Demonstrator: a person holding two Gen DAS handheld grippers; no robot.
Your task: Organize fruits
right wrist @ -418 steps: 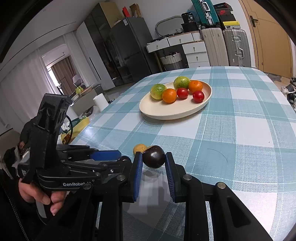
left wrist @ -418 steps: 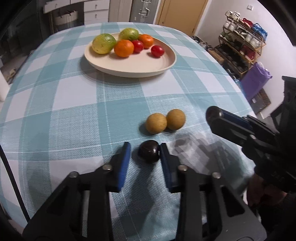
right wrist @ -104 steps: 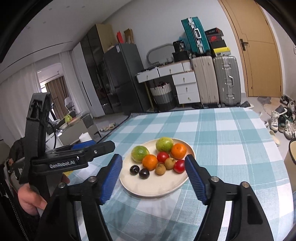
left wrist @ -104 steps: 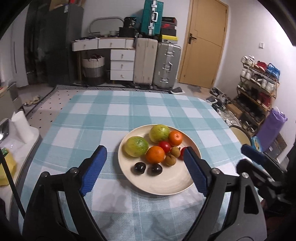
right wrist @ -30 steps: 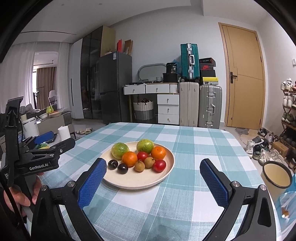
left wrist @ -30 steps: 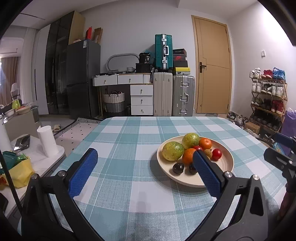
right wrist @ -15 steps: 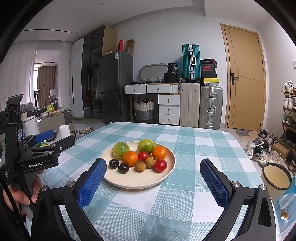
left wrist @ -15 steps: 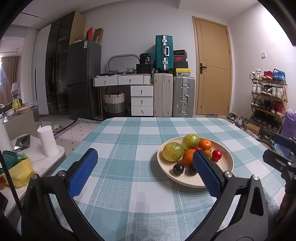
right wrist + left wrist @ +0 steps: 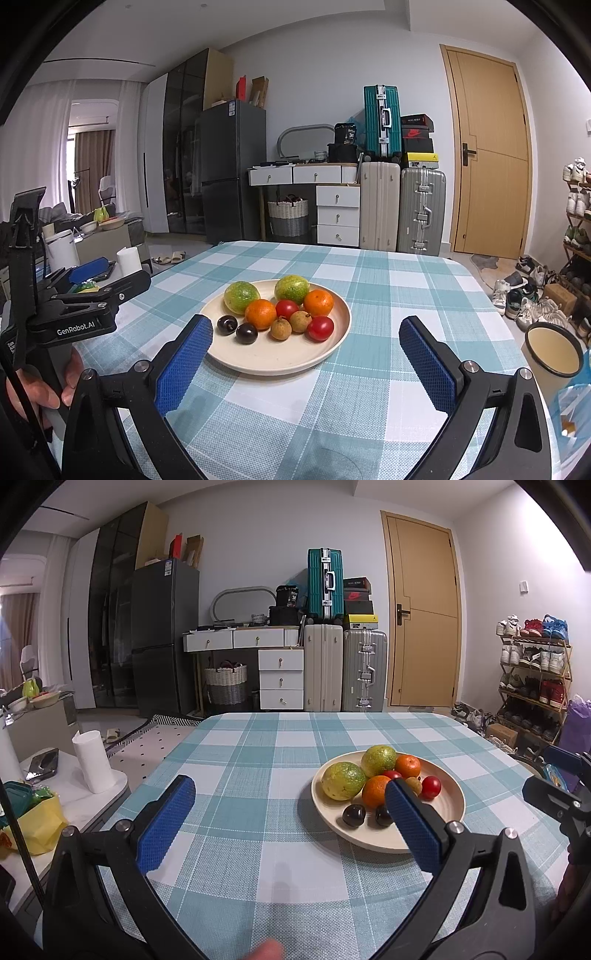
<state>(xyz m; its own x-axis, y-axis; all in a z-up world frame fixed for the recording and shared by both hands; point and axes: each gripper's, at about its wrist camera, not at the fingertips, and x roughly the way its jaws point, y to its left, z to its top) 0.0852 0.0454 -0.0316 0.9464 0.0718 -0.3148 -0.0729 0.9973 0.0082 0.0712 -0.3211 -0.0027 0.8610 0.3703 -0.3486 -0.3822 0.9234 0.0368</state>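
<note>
A cream plate on the checked tablecloth holds all the fruit: two green citrus, two oranges, two red tomatoes, two brown longans and two dark plums. The plate also shows in the left wrist view. My left gripper is open and empty, held above the table left of the plate. My right gripper is open and empty, held back from the plate's near edge.
A paper roll and yellow bag sit on a side counter to the left. A round bin and a shoe rack stand right of the table. Suitcases and drawers line the far wall.
Both grippers have held nearly still over the last second. Since 13.9 s ago the dark plums and brown longans went from the tablecloth onto the plate, and both grippers opened and drew back.
</note>
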